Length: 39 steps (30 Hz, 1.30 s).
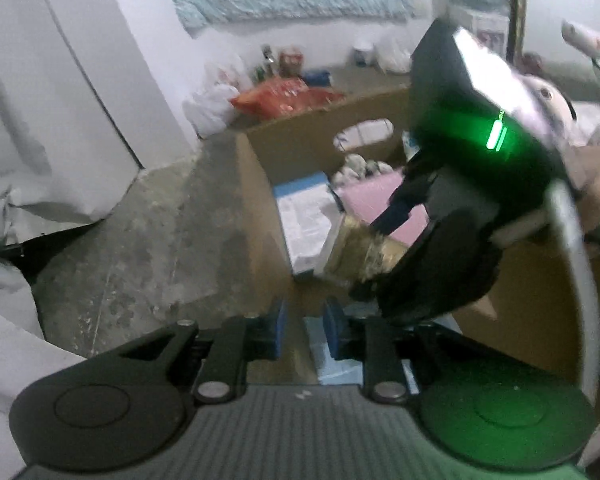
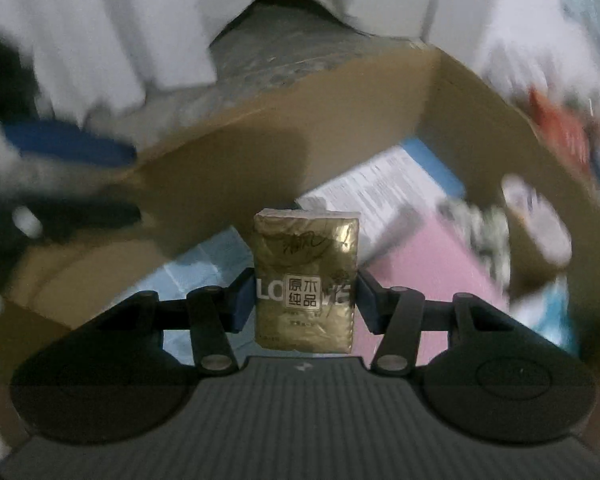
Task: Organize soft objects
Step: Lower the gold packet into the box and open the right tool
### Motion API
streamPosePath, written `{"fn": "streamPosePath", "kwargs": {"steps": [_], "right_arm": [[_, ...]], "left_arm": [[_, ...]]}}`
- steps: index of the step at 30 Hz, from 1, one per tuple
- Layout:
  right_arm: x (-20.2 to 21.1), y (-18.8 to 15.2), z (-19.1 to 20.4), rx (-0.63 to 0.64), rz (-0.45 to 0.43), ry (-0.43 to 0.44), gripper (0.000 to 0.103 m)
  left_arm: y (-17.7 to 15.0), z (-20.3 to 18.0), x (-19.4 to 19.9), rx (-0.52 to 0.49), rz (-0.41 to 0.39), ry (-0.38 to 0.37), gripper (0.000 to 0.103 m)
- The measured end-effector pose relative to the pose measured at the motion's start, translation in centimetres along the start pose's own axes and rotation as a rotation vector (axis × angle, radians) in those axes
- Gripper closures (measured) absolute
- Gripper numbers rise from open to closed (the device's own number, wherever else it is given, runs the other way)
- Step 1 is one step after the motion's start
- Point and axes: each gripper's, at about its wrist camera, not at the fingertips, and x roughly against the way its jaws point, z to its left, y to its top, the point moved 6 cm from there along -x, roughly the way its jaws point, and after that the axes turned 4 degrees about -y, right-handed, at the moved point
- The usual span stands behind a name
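Observation:
A gold tissue pack (image 2: 306, 280) stands upright between the blue pads of my right gripper (image 2: 306, 300), which is shut on it above an open cardboard box (image 2: 260, 152). In the left wrist view the same gold pack (image 1: 352, 244) hangs in the right gripper (image 1: 374, 256) over the box (image 1: 256, 168). My left gripper (image 1: 305, 332) is at the box's near edge, its blue pads a narrow gap apart with nothing between them. Inside the box lie a pink pack (image 1: 368, 196), a blue-and-white pack (image 1: 304, 216) and a patterned soft bundle (image 1: 360, 166).
The box sits on a grey concrete floor (image 1: 160, 240). White fabric (image 1: 60, 100) hangs at the left. An orange snack bag (image 1: 284, 96), white plastic bags (image 1: 216, 104) and bottles stand against the far wall behind the box.

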Motion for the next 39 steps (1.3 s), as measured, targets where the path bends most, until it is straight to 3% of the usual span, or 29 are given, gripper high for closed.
{"fn": "streamPosePath", "kwargs": {"steps": [5,7,10,12,15,16,17,20,22,28,31,34,37,39], "right_arm": [[-2.2,1.2,2.8,0.276,0.035,0.028,0.049],[-2.7,1.2,3.7,0.387,0.051,-0.019,0.042],[-2.2,1.6,3.6,0.425,0.051,-0.115,0.029],[-1.3,1.7,2.9,0.410,0.044,-0.098,0.028],[0.0,1.2,2.3,0.382,0.045,-0.027,0.039],[0.1,1.2,2.1,0.364,0.036,-0.026,0.054],[0.0,1.3,1.8,0.335,0.022,-0.039,0.060],[-0.7,1.1,2.6,0.299,-0.005,-0.037,0.070],[-1.8,0.4,3.9,0.350,0.022,-0.037,0.078],[-2.9,1.3,3.4,0.323,0.094,0.013,0.078],[-2.3,0.9,3.8,0.341,0.067,-0.003,0.072],[-0.8,0.6,3.2,0.315,0.031,-0.021,0.046],[2.4,0.5,1.9,0.266,-0.029,-0.041,0.044],[5.9,0.3,0.6,0.203,-0.113,-0.009,0.044]], "left_arm": [[-0.3,0.4,0.5,0.024,-0.048,0.011,0.078],[-0.9,-0.1,1.5,0.024,-0.054,0.008,0.076],[-1.6,-0.1,2.0,0.018,-0.058,0.015,0.076],[-1.7,0.0,1.7,0.024,-0.056,0.009,0.073],[-2.1,0.6,0.5,0.043,-0.048,0.003,0.072],[-2.1,0.6,0.4,0.045,-0.048,0.001,0.072],[-2.2,0.6,0.4,0.048,-0.049,0.000,0.072],[-2.4,0.6,0.2,0.057,-0.045,-0.010,0.072],[-2.5,0.4,0.2,0.053,-0.041,-0.010,0.070],[-2.7,0.7,0.0,0.068,-0.023,-0.016,0.069],[-3.0,0.5,0.2,0.072,-0.019,-0.013,0.069],[-2.9,0.1,1.0,0.075,-0.025,-0.013,0.064],[-2.6,-0.1,2.4,0.073,-0.046,0.000,0.059],[-2.3,-0.7,4.0,0.075,-0.073,0.011,0.059]]}}
